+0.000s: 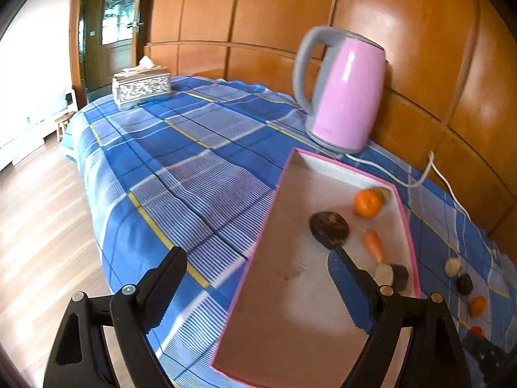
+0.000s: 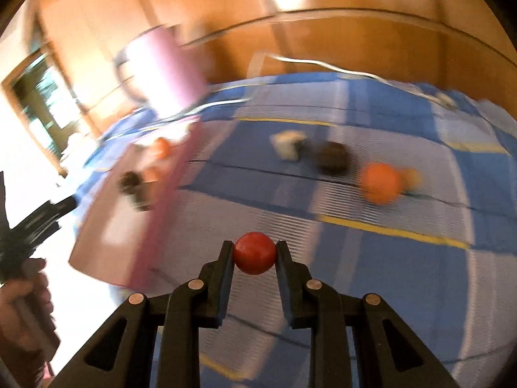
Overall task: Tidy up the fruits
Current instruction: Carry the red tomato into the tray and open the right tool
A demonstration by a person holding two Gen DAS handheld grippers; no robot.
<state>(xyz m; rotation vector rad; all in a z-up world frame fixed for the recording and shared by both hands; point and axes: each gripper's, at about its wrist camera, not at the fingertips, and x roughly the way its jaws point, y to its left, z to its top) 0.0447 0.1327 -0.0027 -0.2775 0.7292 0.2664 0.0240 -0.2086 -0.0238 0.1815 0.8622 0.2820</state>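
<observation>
Black fingers of the left gripper [image 1: 255, 278] stand wide apart in the left wrist view, with nothing between them; the left finger hangs over the blue checked cloth [image 1: 181, 168] and the right one over the pink-edged tray [image 1: 290, 291]. Inside the tray lie an orange [image 1: 366, 202] at the far side, a brownish piece [image 1: 383, 193] touching it from behind, a dark round fruit [image 1: 329, 228] near the middle, a small carrot [image 1: 374, 243] beside that, and a pale-and-dark piece [image 1: 391, 274] by the right rim. On the cloth right of the tray sit a pale fruit [image 1: 453, 266], a dark one [image 1: 464, 283] and a small orange one [image 1: 478, 305]. A pink kettle [image 1: 347, 93] with a grey handle stands beyond the tray, its white cord [image 1: 426, 174] trailing right. A patterned tissue box [image 1: 141, 88] rests at the far left of the cloth. No writing can be read on any of them.

Seen from the right wrist, heavily blurred, the right gripper [image 2: 254, 252] is clamped on a red ball-shaped fruit [image 2: 254, 253], lifted above the cloth [image 2: 404, 278]. Beyond it lie an orange fruit [image 2: 379, 182], a dark fruit [image 2: 332, 158] and a pale piece [image 2: 287, 145]. The tray [image 2: 168, 194] is to the left, with a person's hand [image 2: 29, 297] at the left edge.
</observation>
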